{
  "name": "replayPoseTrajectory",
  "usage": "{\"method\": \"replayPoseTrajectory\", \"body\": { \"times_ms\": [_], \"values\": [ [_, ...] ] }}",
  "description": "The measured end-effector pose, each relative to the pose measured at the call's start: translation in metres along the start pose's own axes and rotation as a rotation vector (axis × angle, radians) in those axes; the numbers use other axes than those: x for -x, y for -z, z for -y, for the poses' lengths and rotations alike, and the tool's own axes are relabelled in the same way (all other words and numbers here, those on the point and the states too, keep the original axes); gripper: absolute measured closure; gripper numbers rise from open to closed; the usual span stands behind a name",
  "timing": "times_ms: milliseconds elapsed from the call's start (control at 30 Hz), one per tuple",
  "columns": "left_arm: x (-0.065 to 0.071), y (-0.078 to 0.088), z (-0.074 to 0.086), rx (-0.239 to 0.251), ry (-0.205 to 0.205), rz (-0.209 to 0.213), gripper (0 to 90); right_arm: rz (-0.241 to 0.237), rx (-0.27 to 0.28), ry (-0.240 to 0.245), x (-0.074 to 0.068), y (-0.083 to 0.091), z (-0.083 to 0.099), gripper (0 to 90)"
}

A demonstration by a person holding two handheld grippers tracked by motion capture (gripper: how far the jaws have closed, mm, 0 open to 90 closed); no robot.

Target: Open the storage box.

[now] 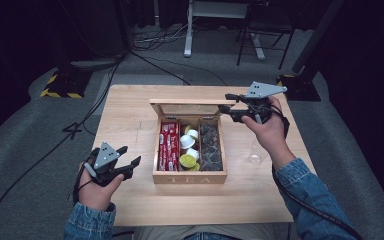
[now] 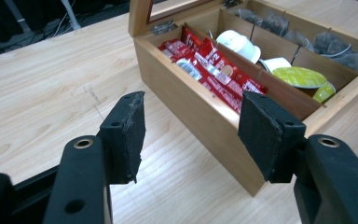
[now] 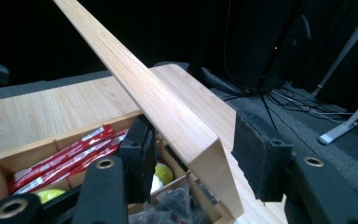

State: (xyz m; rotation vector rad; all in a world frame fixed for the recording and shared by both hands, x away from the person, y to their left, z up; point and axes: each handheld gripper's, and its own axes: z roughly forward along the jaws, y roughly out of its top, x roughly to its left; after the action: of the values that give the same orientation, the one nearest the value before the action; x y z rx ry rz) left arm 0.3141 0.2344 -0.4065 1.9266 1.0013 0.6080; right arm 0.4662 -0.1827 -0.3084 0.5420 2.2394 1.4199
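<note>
Seen from the high view, a wooden tea box [image 1: 190,176] is sitting near the middle of the pale wooden surface [image 1: 130,200], its lid [image 1: 185,102] standing raised at the far side. Inside, red packets [image 1: 168,146] are filling the left compartment, white and yellow-green capsules [image 1: 188,147] the middle one, and dark tea bags [image 1: 210,145] the right one. The left hand-held gripper [image 1: 130,156] is hovering just left of the box, jaws apart and nothing in them. The right hand-held gripper [image 1: 226,111] is reaching in at the lid's right end, above the box's far right corner. A clear glass [image 1: 254,152] is standing on the surface to the right of the box.

In the left gripper view, the left hand-held gripper [image 2: 191,135] is pointing at the box's near corner [image 2: 242,154], its pads released and clear of the wood, with the red packets [image 2: 214,70] and a yellow-green capsule [image 2: 299,77] lying beyond the wall.

In the right gripper view, the right hand-held gripper [image 3: 193,158] is straddling the end of the tilted lid [image 3: 186,135]. The left pad is sitting against the lid's underside, while a gap is showing between the right pad and the wood, so the jaws are not clamping it. Red packets [image 3: 70,158] are lying in the box below.
</note>
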Motion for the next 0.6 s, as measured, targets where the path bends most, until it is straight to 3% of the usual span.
{"method": "replayPoseTrajectory", "body": {
  "times_ms": [200, 600],
  "values": [
    [-0.002, 0.005, 0.009, -0.019, 0.027, -0.015, 40.9, 0.024, 0.009, 0.005, 0.012, -0.006, -0.009, 50.4],
    [-0.004, 0.007, 0.019, -0.043, 0.041, -0.034, 40.4, 0.070, 0.024, -0.022, 0.034, -0.023, -0.024, 51.5]
  ]
}}
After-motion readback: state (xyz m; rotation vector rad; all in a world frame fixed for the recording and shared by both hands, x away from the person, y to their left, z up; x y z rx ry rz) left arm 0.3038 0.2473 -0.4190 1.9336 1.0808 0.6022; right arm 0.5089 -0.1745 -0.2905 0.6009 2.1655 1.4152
